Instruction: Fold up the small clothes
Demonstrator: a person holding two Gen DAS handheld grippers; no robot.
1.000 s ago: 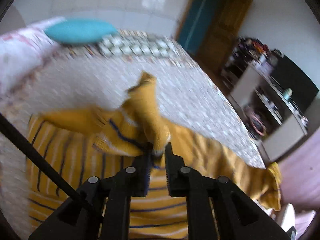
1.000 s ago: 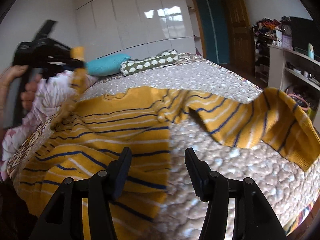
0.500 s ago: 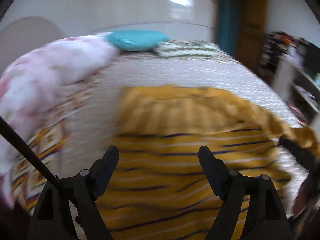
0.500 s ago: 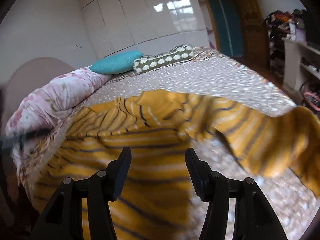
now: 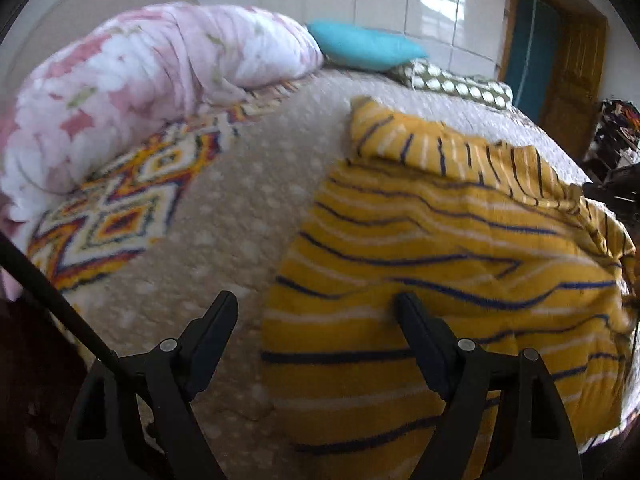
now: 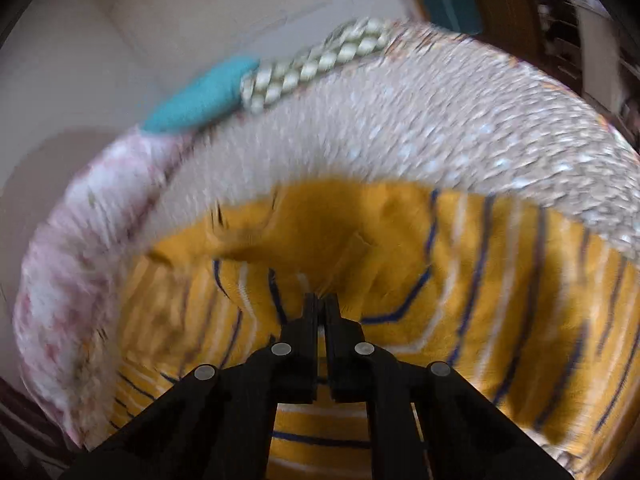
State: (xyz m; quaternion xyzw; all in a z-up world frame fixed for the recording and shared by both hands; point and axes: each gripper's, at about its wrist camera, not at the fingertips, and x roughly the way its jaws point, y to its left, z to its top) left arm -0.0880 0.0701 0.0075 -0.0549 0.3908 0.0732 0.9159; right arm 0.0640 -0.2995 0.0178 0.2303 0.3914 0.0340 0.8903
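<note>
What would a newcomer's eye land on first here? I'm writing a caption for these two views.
The mustard-yellow knit sweater with navy and white stripes, spread across the speckled beige bedspread, dominates both views. The right claw has just closed and pinches a fold of it, while the left claw stands open at its edge. Behind lie a pink floral quilt and a turquoise pillow.

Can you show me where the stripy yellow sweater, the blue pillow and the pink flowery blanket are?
stripy yellow sweater point(image 5: 460, 248), left wrist view, middle of its body.
blue pillow point(image 5: 362, 46), left wrist view, its middle.
pink flowery blanket point(image 5: 132, 80), left wrist view, top of the roll.
</note>
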